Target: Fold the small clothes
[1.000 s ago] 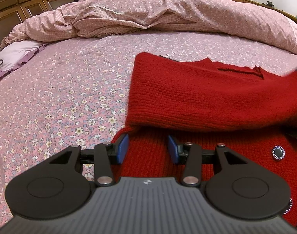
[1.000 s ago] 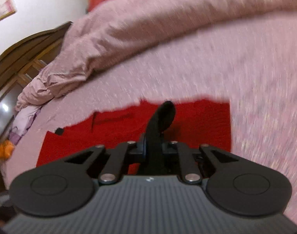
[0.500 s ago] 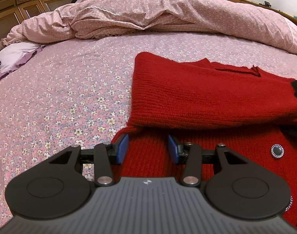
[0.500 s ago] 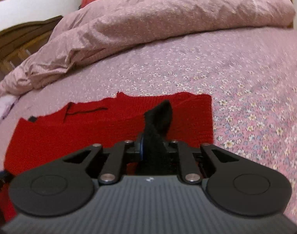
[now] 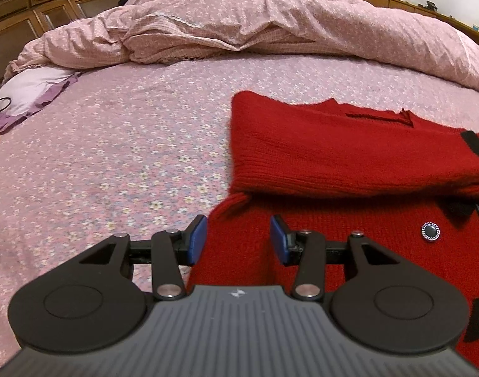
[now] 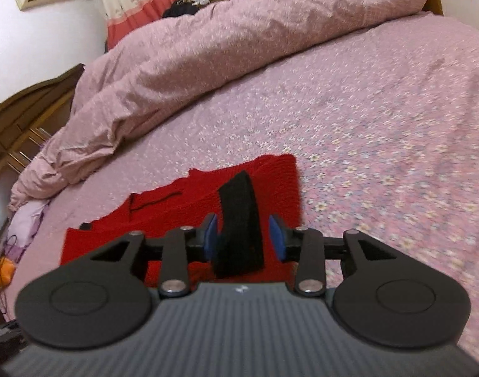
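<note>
A red knit cardigan (image 5: 333,154) with black trim and a silver button (image 5: 430,231) lies on the floral bed sheet, one part folded over its body. My left gripper (image 5: 237,242) is open, low over the cardigan's near left edge, holding nothing. In the right wrist view the cardigan (image 6: 182,201) lies ahead. My right gripper (image 6: 244,235) is open, and the black cuff (image 6: 241,216) stands loose between its blue pads (image 6: 210,237).
A bunched pink duvet (image 5: 255,25) fills the far side of the bed. A lilac pillow (image 5: 29,91) and wooden headboard (image 5: 35,6) are at the far left. Flowered sheet (image 6: 380,144) stretches to the right of the cardigan.
My right gripper has opened and let go of the black cuff, which now stands loose between the pads. The right view has swung and risen. My left gripper has stayed in place.
</note>
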